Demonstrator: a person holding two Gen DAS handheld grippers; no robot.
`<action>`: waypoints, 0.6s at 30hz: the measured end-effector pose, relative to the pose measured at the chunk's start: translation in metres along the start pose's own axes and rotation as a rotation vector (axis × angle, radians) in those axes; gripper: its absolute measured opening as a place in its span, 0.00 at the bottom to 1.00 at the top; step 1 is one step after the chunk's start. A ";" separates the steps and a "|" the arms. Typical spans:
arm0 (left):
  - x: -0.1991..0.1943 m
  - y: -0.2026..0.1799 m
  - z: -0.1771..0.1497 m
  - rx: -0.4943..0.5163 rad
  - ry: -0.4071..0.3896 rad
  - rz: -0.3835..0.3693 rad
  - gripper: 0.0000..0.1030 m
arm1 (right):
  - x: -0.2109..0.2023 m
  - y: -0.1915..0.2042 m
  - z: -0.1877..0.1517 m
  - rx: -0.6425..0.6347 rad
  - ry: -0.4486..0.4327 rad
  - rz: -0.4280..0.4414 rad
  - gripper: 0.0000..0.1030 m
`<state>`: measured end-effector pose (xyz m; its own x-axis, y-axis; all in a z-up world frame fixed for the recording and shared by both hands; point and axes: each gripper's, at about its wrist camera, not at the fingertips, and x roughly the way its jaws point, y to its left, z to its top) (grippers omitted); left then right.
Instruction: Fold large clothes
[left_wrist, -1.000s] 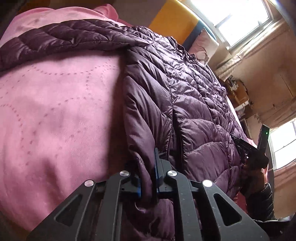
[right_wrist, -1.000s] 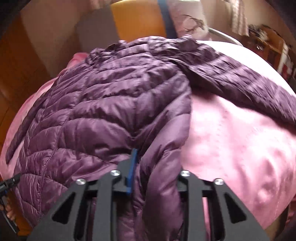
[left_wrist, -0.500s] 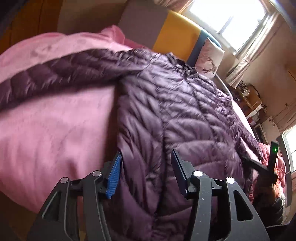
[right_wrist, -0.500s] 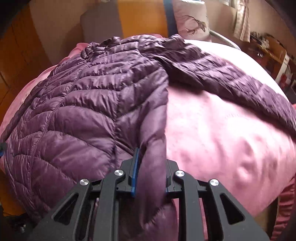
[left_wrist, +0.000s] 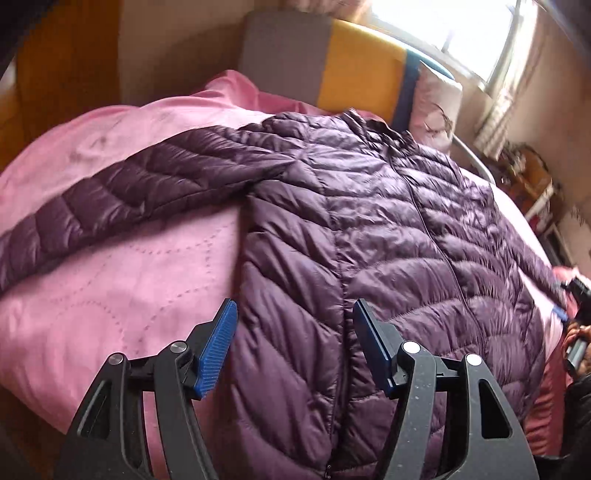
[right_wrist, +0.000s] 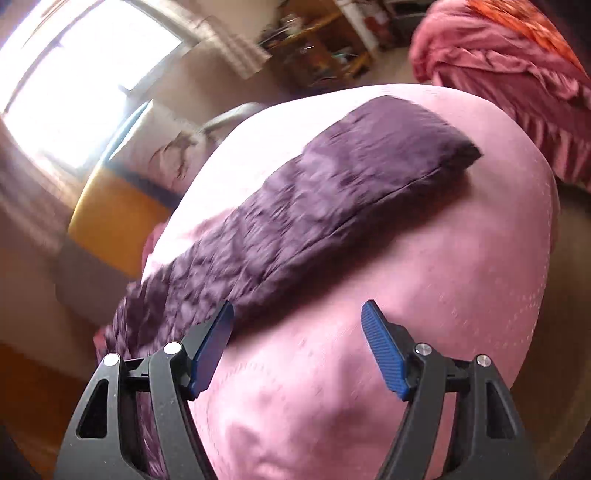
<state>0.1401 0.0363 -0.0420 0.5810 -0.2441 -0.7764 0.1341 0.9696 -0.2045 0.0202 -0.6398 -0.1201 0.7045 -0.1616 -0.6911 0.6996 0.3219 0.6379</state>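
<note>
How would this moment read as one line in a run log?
left tool: opening, above jacket hem | right tool: opening, nothing between, near sleeve | bedspread: pink

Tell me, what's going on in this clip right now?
A person with a gripper in each hand is folding a purple puffer jacket spread on a pink bedspread. The left gripper is opening over the jacket's lower left edge, its pads clear of the fabric. The right gripper is opening too, with nothing between its fingers, and faces the outstretched sleeve lying flat on the bed. Both sleeves lie spread out, not yet folded in.
</note>
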 end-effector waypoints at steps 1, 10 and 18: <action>-0.003 0.001 0.001 -0.010 -0.018 0.005 0.62 | 0.003 -0.006 0.010 0.039 -0.014 0.002 0.67; 0.030 -0.051 0.025 0.141 -0.070 -0.021 0.74 | 0.030 0.031 0.044 -0.106 0.006 -0.121 0.13; 0.083 -0.028 0.007 0.039 0.053 0.013 0.74 | 0.042 0.021 0.062 -0.193 -0.077 -0.399 0.08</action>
<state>0.1903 -0.0115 -0.0970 0.5397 -0.2310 -0.8096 0.1591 0.9723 -0.1714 0.0720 -0.6979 -0.1144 0.3960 -0.3755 -0.8380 0.8884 0.3875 0.2462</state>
